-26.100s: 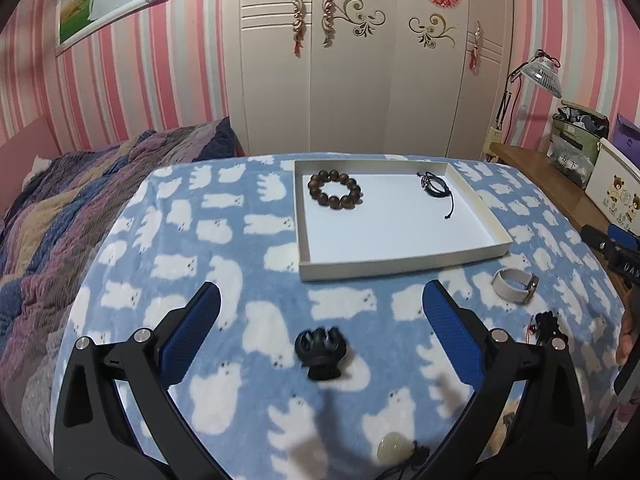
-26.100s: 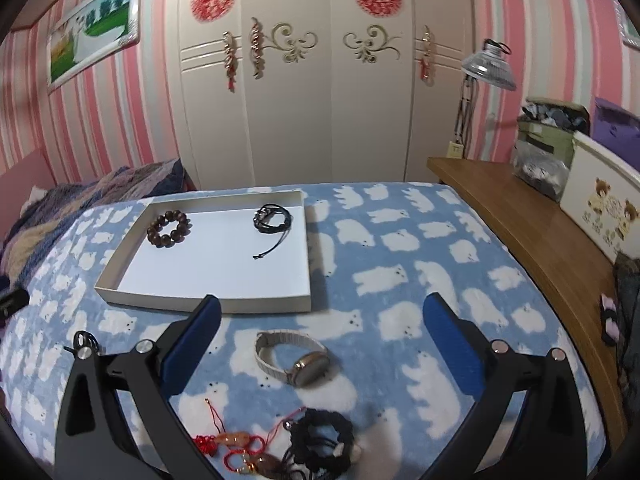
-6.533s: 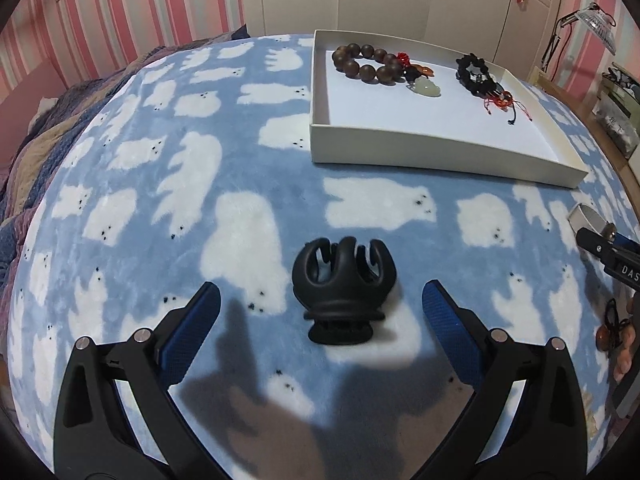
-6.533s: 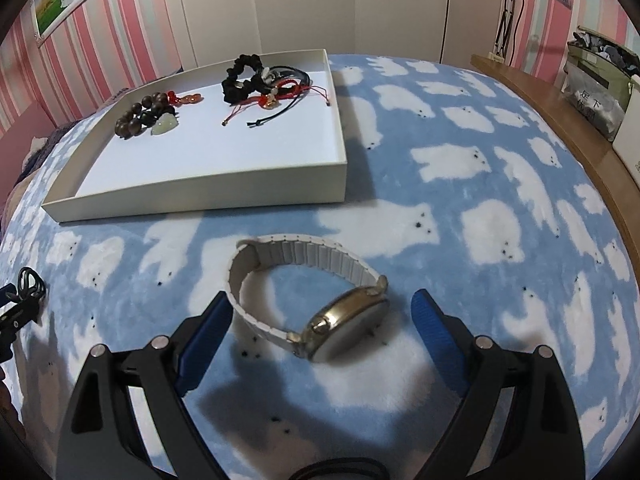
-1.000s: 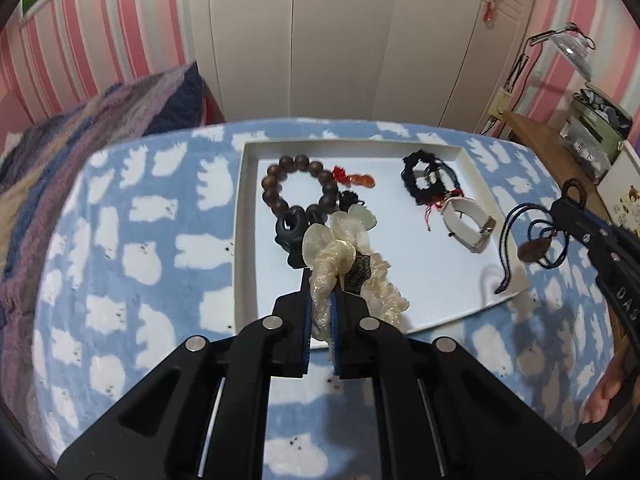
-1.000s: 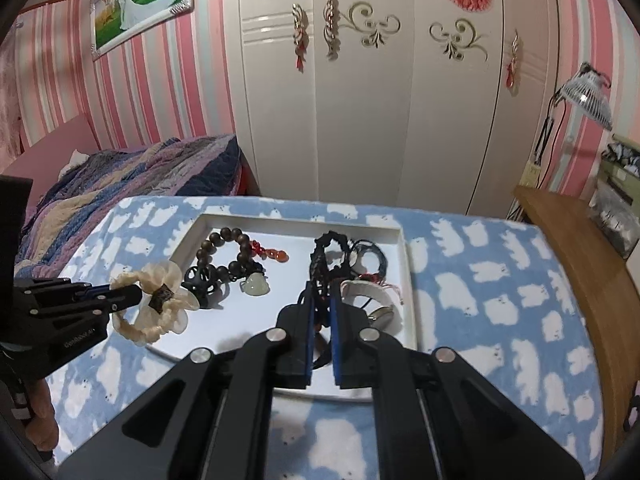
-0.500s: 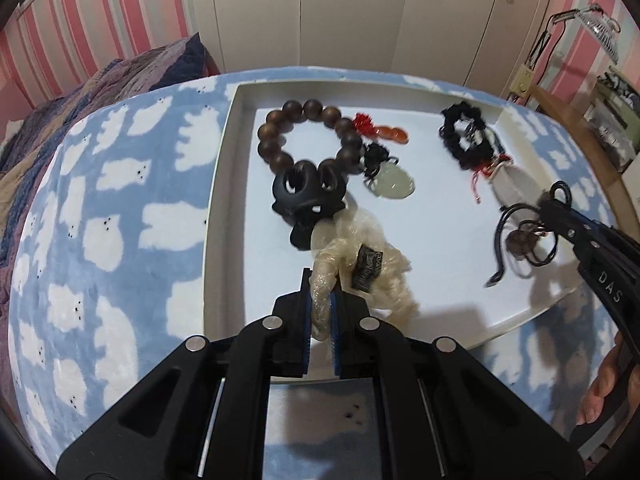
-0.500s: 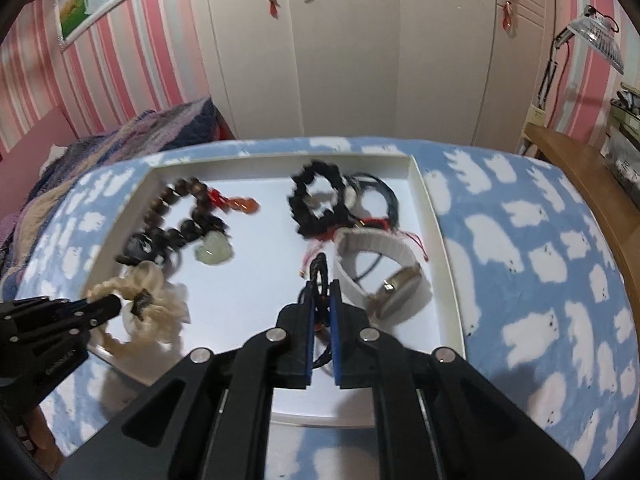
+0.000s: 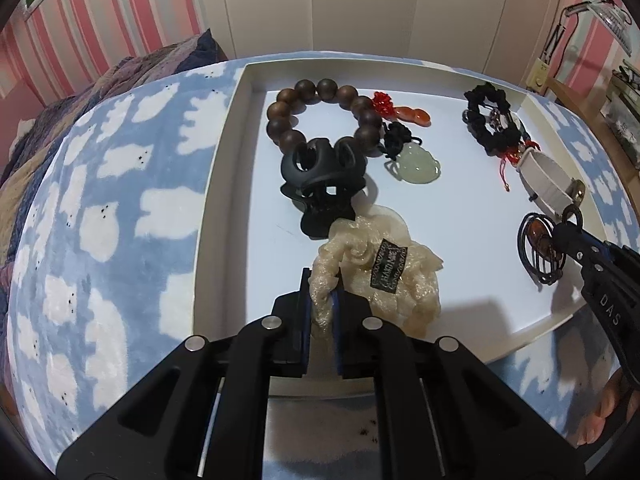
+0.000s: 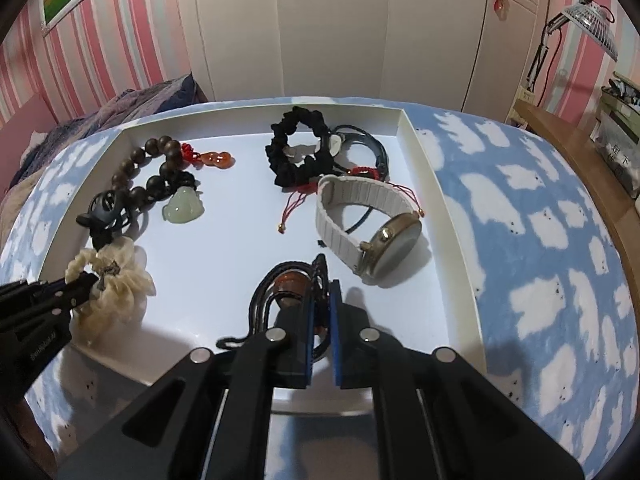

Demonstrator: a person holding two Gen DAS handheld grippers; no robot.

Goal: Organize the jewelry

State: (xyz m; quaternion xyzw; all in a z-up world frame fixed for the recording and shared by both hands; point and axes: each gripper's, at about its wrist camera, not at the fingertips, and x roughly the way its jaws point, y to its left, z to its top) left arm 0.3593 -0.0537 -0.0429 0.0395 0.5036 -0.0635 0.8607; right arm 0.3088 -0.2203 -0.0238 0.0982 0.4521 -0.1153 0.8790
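Left wrist view: the left gripper (image 9: 321,300) is clamped on a cream ruffled fabric scrunchie (image 9: 376,276), which is set on the floor of the shallow white cardboard tray (image 9: 218,216), near its front edge. A black plastic claw hair clip (image 9: 322,178) is touched by the scrunchie's far side. A dark wooden bead bracelet (image 9: 320,116) and a pale green jade pendant (image 9: 420,162) are seen behind it.

Right wrist view: the right gripper (image 10: 320,312) is clenched on a black cord necklace with an amber-brown pendant (image 10: 290,284), lowered onto the tray floor (image 10: 240,220). A white-strapped gold wristwatch (image 10: 372,224) is seen just beside it, a black fabric scrunchie (image 10: 298,152) farther back.
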